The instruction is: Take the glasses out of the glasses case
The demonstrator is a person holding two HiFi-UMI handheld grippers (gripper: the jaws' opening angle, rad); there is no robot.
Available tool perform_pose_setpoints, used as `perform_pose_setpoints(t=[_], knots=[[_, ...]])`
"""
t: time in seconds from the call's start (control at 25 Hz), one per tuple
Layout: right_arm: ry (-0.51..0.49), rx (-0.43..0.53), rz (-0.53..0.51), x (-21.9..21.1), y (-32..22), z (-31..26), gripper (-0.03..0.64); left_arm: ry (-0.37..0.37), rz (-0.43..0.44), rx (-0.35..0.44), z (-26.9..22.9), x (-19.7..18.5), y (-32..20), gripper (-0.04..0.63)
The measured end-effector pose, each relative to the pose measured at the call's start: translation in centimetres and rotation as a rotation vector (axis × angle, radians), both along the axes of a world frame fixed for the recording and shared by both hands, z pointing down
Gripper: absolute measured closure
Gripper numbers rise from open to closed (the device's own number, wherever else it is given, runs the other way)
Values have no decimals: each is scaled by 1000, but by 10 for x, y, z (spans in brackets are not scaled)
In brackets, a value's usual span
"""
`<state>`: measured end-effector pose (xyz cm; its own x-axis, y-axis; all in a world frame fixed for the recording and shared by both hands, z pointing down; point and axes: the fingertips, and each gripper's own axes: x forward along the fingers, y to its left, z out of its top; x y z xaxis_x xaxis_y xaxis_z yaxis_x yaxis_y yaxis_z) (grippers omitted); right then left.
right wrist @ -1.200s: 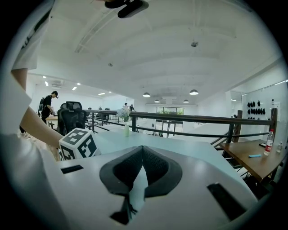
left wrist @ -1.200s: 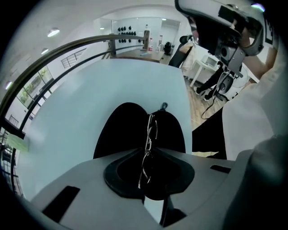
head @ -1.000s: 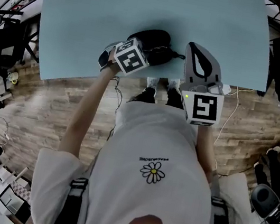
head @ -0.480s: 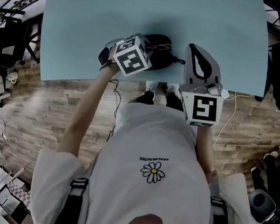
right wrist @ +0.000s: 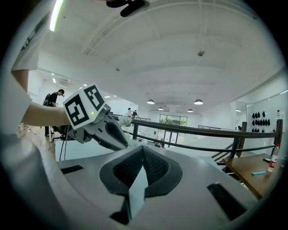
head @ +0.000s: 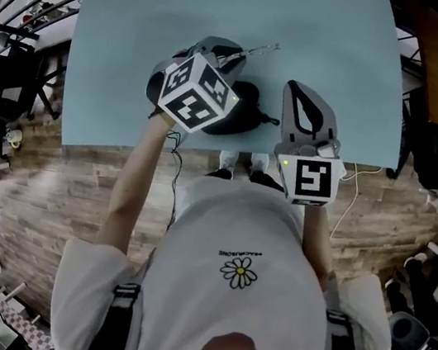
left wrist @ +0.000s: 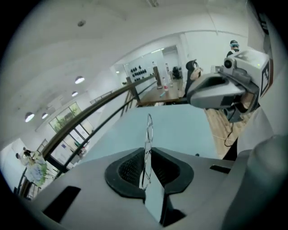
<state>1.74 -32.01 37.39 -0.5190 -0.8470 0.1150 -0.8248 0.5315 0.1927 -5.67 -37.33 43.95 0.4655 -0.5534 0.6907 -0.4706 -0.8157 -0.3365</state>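
Both closed: left hand-held gripper [left wrist: 145, 150] pinches glasses [left wrist: 149, 125] clear of the case [head: 246, 109], right hand-held gripper [right wrist: 143, 152] empty

A white T-shirt [head: 232, 315] bears a daisy print [head: 239, 270]; dark straps [head: 117, 315], perhaps a harness, cross the shoulders. The left gripper [head: 243, 49] and right gripper [head: 290, 87] are grey.

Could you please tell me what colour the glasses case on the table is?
Black. The glasses case shows best in the head view.
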Motion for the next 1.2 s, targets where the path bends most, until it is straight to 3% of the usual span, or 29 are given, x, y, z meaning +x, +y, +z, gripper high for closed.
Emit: perform_pose_setpoints(t=[0.36, 0.56, 0.68, 0.84, 1.04, 1.2], knots=[[17, 161, -35, -1, -15, -40, 609, 287, -183, 332, -131, -16, -27, 535], [5, 232, -46, -10, -17, -60, 609, 464, -309, 516, -182, -45, -6, 535], [-22, 230, -54, -17, -13, -68, 609, 535, -367, 583, -195, -60, 18, 535], [-69, 242, -71, -24, -7, -81, 609, 683, -461, 671, -215, -78, 46, 535], [-111, 254, -55, -23, -3, -91, 609, 680, -579, 756, -218, -96, 69, 535], [-134, 246, -49, -25, 4, -93, 609, 731, -651, 825, -217, -109, 90, 535]])
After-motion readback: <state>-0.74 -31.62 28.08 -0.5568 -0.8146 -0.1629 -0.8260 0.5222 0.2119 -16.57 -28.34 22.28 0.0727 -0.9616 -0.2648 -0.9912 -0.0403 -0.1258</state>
